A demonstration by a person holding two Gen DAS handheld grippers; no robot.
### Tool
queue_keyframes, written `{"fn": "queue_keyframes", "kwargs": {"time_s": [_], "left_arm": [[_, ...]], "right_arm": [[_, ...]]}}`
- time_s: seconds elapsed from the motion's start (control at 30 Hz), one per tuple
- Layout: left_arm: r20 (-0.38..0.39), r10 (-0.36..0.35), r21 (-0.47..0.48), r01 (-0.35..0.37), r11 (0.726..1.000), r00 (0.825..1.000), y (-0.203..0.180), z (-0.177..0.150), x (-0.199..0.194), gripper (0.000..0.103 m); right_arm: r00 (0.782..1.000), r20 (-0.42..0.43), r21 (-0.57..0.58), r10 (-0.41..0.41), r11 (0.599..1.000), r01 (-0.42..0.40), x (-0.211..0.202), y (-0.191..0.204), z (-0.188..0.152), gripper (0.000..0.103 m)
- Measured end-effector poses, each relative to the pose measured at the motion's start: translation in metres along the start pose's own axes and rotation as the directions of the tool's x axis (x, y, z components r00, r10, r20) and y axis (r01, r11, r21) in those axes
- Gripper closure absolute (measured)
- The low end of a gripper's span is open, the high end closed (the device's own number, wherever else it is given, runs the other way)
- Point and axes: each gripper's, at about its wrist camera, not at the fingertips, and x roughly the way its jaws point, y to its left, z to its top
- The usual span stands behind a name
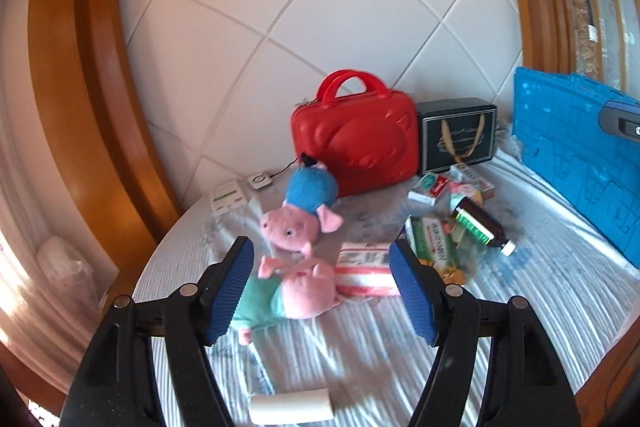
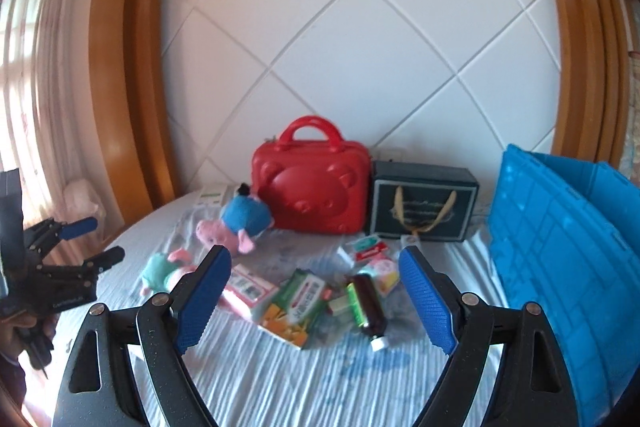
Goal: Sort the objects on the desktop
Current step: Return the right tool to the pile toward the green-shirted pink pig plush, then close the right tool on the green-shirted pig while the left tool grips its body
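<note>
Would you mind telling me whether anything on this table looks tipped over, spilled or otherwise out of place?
The brown bottle lies on its side, white cap toward the camera, in a loose heap of packets. Both pig plush toys lie toppled. Nothing looks spilled or damaged; the red case stands upright.

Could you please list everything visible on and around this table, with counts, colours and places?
case: one, red, bear face, upright at the back wall
gift box: one, dark green, gold ribbon handle, right of the case
crate: one, blue, at the table's right edge
plush pigs: two, pink; blue-shirted one before the case, green-shirted one nearer
bottle: one, brown, white cap, lying among the packets
packets and small boxes: several, green, pink, red, mid-table
paper roll: one, white, near edge
small white devices: two, back left
tablecloth: one, pale striped
left tongs: black, blue pads, open, empty
right tongs: same, open, empty
</note>
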Motion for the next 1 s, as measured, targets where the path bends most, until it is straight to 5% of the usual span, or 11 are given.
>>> {"fn": "queue_keyframes", "kwargs": {"time_s": [0.3,0.47,0.77,1.0], "left_arm": [[-0.132,0.151,-0.106,-0.165,0.981,0.980,0.060,-0.060,0.018,0.034],[-0.149,0.120,-0.134,-0.141,0.981,0.982,0.081,-0.074,0.037,0.034],[-0.169,-0.007,-0.051,-0.001,0.999,0.986,0.134,-0.067,0.096,0.034],[-0.205,-0.110,0.046,0.122,0.992,0.973,0.151,-0.067,0.148,0.034]], "right_arm": [[0.975,-0.144,-0.058,0.168,0.982,-0.177,0.075,0.048,-0.033,0.016],[0.952,-0.225,-0.036,0.206,0.975,-0.220,0.103,0.069,-0.045,0.016],[0.948,-0.265,-0.026,0.179,0.981,-0.193,0.161,0.126,-0.041,0.014],[0.918,-0.334,0.078,0.212,0.977,-0.197,0.218,0.156,-0.057,0.014]]}}
